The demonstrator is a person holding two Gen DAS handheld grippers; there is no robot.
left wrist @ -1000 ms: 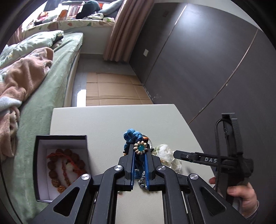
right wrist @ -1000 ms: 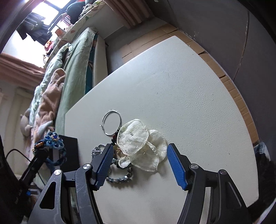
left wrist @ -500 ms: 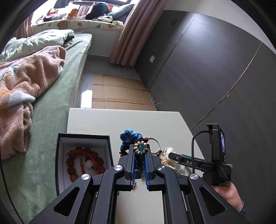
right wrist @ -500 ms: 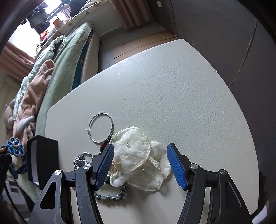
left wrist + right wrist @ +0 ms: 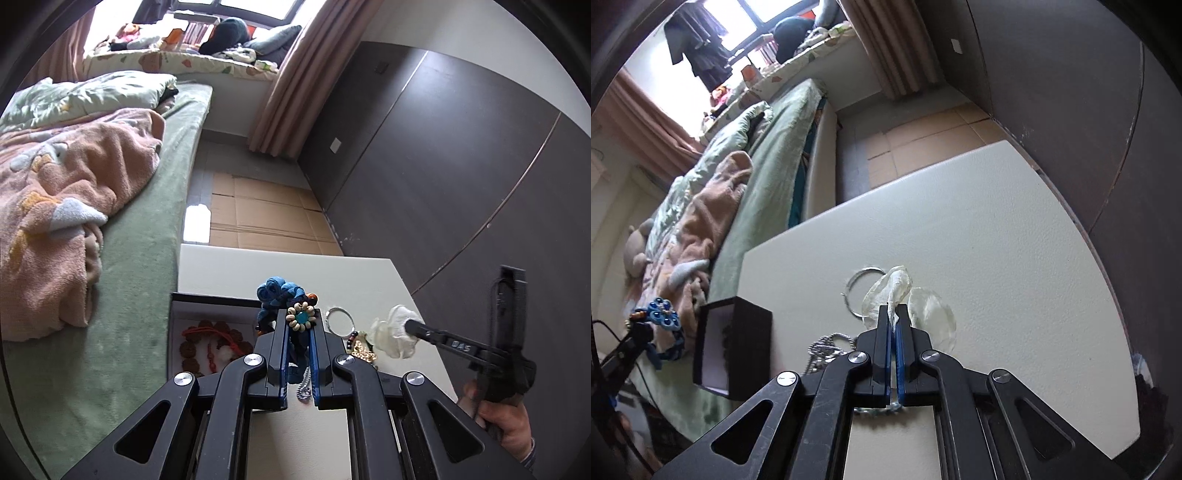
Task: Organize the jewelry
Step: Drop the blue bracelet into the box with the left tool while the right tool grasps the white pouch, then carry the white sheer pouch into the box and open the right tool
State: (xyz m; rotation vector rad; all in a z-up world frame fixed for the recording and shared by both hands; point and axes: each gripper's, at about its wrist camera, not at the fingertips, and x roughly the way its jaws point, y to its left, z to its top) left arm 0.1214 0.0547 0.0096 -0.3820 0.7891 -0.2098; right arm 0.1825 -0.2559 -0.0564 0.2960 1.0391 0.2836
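A: What does the left hand-held gripper (image 5: 298, 325) hold?
B: It is pinching a blue bracelet (image 5: 280, 295) above the box (image 5: 214, 306), at the counter's (image 5: 997, 229) nine o'clock edge.
A: And the right hand-held gripper (image 5: 894, 314)?
B: Pressed together on a clear pouch (image 5: 897, 284), beside the ring (image 5: 858, 291).

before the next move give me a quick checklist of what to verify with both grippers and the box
1. Left hand-held gripper shut on the blue braided bracelet: ok.
2. Right hand-held gripper shut on the sheer organza pouch: ok.
3. Pouch fully off the table: cannot tell.
4. Black box open, ready to take an item: ok.
5. Free room in the box beside the brown bead bracelet: cannot tell.
6. Silver ring and chain not caught on the pouch: cannot tell.
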